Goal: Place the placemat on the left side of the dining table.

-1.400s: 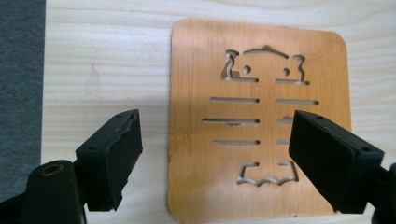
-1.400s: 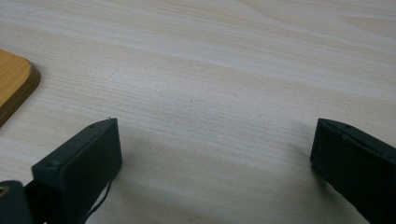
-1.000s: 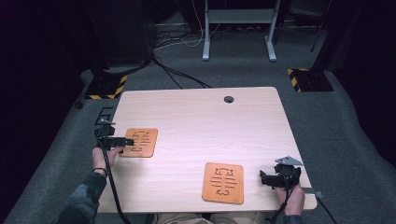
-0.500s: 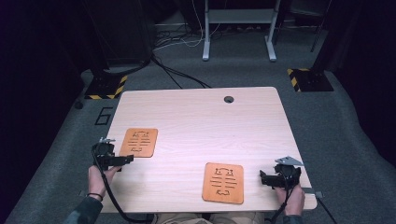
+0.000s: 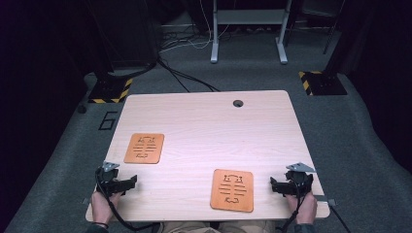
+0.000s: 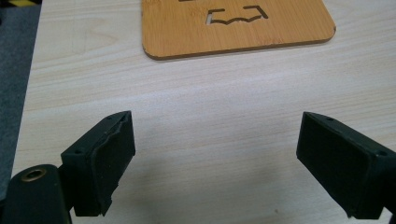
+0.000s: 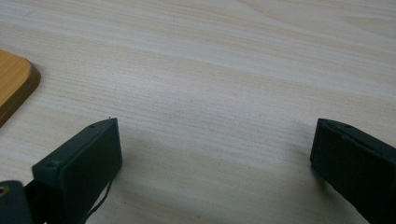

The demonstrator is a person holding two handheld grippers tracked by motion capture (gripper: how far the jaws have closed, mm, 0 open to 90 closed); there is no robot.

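Right now I see, from the high view, a pale wooden table [image 5: 204,131] with two orange bamboo mats lying flat on it. One mat [image 5: 144,148] sits at the middle left of the frame; the other mat [image 5: 232,190] lies lower, right of centre, near the table's bottom edge. My left gripper [image 5: 130,181] rests at the lower left corner of the tabletop, just below the left mat and apart from it. My right gripper [image 5: 273,184] rests at the lower right, beside the second mat without touching it.

In the left gripper view, the two black jaws stand spread wide with bare table between them, and the left mat [image 6: 238,25] fills the top of the frame, well ahead of the tips. In the right gripper view, the jaws are likewise spread over empty wood, and only a rounded corner of the second mat [image 7: 14,86] shows at the left edge.

My worry from here: these mats are thin and lie flush, so jaws coming in level could slide over the edge or push the mat across the table, perhaps off the near edge, instead of catching it.
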